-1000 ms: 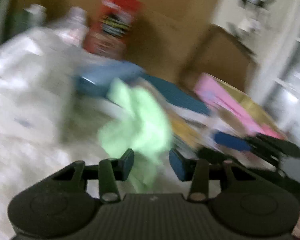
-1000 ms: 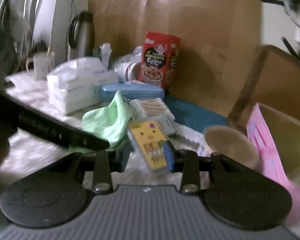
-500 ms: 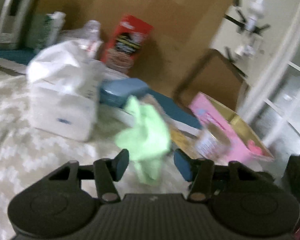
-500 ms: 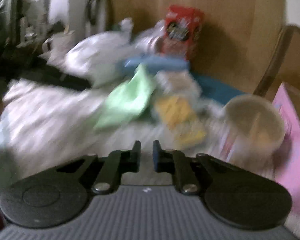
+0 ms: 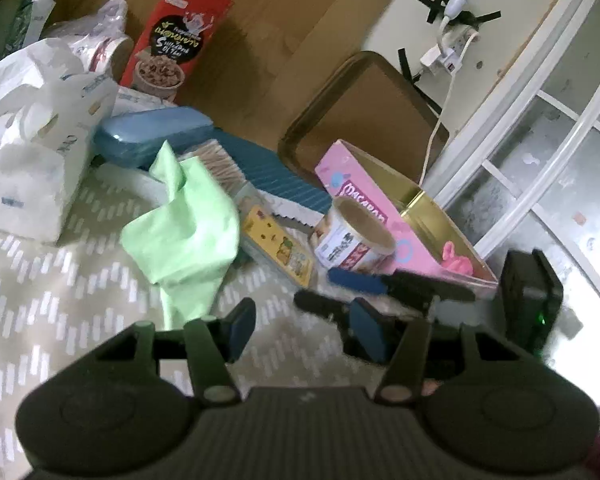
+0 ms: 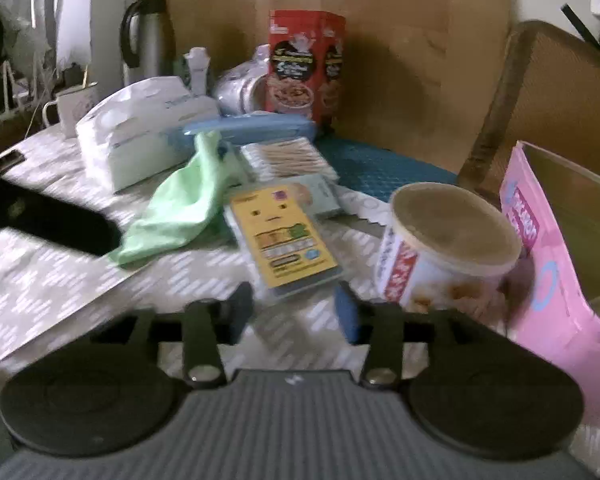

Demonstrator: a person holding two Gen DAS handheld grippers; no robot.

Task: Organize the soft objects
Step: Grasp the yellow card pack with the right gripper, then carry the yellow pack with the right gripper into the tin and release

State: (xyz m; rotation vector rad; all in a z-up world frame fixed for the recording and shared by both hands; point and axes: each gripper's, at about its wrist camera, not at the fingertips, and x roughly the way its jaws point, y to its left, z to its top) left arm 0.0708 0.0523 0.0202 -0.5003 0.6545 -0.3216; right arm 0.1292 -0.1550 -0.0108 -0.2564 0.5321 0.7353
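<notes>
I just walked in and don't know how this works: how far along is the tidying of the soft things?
Barely started, it seems. Nothing looks put away: the green cloth lies crumpled on the table, leaning against the blue case. Nothing is in hand: the left tongs and right tongs are both open and empty. Left to do: picking up the cloth and placing it somewhere.

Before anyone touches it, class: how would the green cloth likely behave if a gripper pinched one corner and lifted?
The green cloth lies crumpled in soft folds, so it would probably hang limp rather than hold shape. It looks thin, so likely light. One end drapes toward the cotton swab box, so lifting might drag across it.
</notes>
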